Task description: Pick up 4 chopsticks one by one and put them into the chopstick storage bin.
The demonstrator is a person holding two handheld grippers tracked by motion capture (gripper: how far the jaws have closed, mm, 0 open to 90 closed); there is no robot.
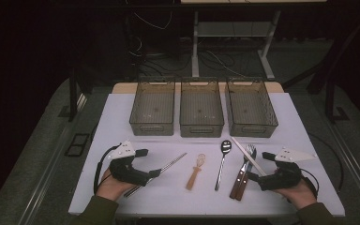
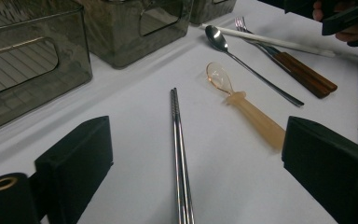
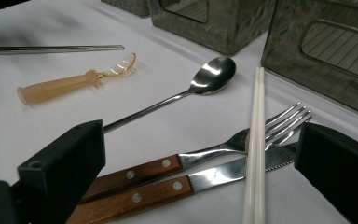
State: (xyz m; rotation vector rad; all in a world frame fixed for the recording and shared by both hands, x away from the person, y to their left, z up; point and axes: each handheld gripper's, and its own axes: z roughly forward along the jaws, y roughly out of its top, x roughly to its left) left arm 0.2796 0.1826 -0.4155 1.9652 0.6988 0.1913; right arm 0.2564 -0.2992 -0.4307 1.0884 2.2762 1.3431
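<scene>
While our left gripper (image 2: 186, 172) gapes wide, the steel chopsticks (image 2: 179, 149) lie between its jaws, ungripped – our right gripper (image 3: 200, 182), also agape, straddles white chopsticks (image 3: 256, 135); three bins (image 1: 201, 112), two spoons

The high view looks forward and down from above the person's side, far enough to take in the whole table (image 1: 122, 197) and 3 bins (image 1: 201, 112). Each gripper view sits low and close to the tabletop, looking between its own 2 jaws. All 3 views share the metal spoon (image 1: 221, 164) (image 2: 242, 58) (image 3: 191, 91).
</scene>
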